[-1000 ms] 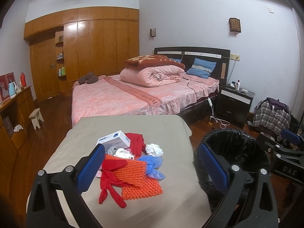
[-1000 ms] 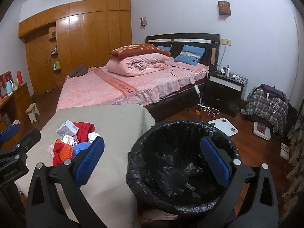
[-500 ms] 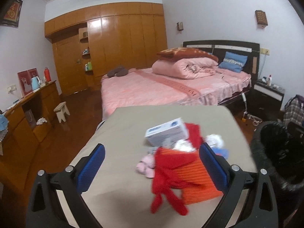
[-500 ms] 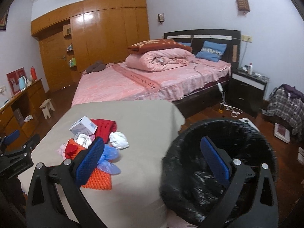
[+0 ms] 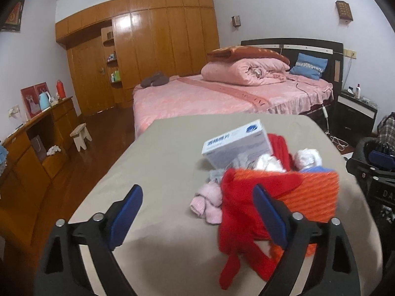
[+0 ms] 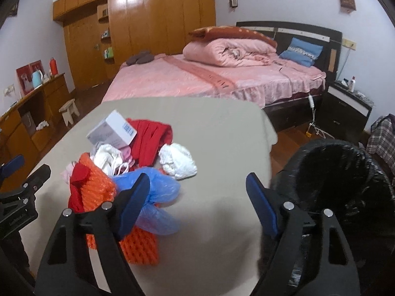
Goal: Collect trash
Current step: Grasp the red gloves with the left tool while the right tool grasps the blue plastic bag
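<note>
Left wrist view puts my left claw (image 5: 197, 212) low over the table (image 5: 158, 162), its blue pads spread wide apart with nothing between them. Its right pad already overlaps the near edge of the trash pile, where a red strip (image 5: 237, 224) drapes across an orange foam net (image 5: 313, 197). Behind the net sit a white box (image 5: 237, 143), a pink scrap (image 5: 209, 202) and a white wad (image 5: 308, 157).

From the right wrist camera, my right claw (image 6: 197, 202) is also fully apart and empty, hanging just right of the same pile. Its left pad stands in front of a blue plastic bag (image 6: 158, 192). The white wad (image 6: 177, 160) lies just beyond that bag.

I judge the pile was bunched together so either claw can take pieces in turn. The black-lined bin (image 6: 345, 185) stands off the table's right edge, close enough for a short carry.

Room is good: left of the pile the cloth is bare, and right of it a clear strip runs to the table edge. The bin mouth is wide open. My main worry is loose pieces dragging neighbours off with them.
</note>
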Demonstrator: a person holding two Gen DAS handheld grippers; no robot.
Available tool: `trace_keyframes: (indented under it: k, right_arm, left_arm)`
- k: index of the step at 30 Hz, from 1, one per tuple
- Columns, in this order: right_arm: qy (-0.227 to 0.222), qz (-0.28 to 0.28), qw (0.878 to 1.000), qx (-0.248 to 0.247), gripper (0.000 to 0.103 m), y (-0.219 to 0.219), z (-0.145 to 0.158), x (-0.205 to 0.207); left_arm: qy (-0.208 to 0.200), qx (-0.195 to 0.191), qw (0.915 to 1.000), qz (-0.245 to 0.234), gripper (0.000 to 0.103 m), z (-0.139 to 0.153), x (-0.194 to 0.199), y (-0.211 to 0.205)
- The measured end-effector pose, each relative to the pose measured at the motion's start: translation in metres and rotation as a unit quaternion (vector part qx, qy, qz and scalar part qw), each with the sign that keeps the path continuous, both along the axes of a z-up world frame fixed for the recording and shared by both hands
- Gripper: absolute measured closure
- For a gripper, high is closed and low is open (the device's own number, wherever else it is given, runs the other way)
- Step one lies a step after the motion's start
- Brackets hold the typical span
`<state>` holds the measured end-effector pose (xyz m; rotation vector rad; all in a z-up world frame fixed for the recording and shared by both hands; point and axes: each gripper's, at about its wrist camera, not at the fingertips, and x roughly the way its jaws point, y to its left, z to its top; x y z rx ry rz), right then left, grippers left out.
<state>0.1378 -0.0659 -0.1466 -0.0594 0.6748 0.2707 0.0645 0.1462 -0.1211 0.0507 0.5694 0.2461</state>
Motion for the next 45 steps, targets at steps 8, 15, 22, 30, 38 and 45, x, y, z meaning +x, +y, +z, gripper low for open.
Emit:
trace_keyframes:
  k: [8, 15, 22, 30, 38, 45]
  right_arm:
    - [0.028, 0.022, 0.999, -0.021, 0.026, 0.021, -0.026, 0.013]
    - [0.04, 0.052, 0.998, -0.011, 0.026, 0.034, -0.033, 0.016]
    - [0.055, 0.091, 0.994, -0.004, 0.026, 0.041, -0.028, 0.01]
    - [0.049, 0.104, 0.993, 0.002, 0.026, 0.044, -0.019, 0.005]
    - [0.041, 0.117, 0.992, -0.004, 0.026, 0.048, -0.013, -0.002]
    - [0.058, 0.131, 0.99, 0.008, 0.045, 0.057, -0.024, 0.007]
  left_arm:
    - [0.018, -0.014, 0.9996, 0.019, 0.017, -0.018, 0.001, 0.022]
    - [0.03, -0.021, 0.9991, 0.023, 0.017, -0.026, 0.004, 0.029]
    - [0.028, -0.017, 0.9992, 0.021, 0.017, -0.029, 0.005, 0.032]
    - [0.03, -0.022, 0.9989, 0.028, 0.017, -0.029, 0.004, 0.035]
    - [0.028, -0.027, 0.9983, 0.043, 0.017, -0.026, 0.001, 0.045]
    - [0.032, -0.028, 0.9984, 0.038, 0.017, -0.028, 0.001, 0.044]
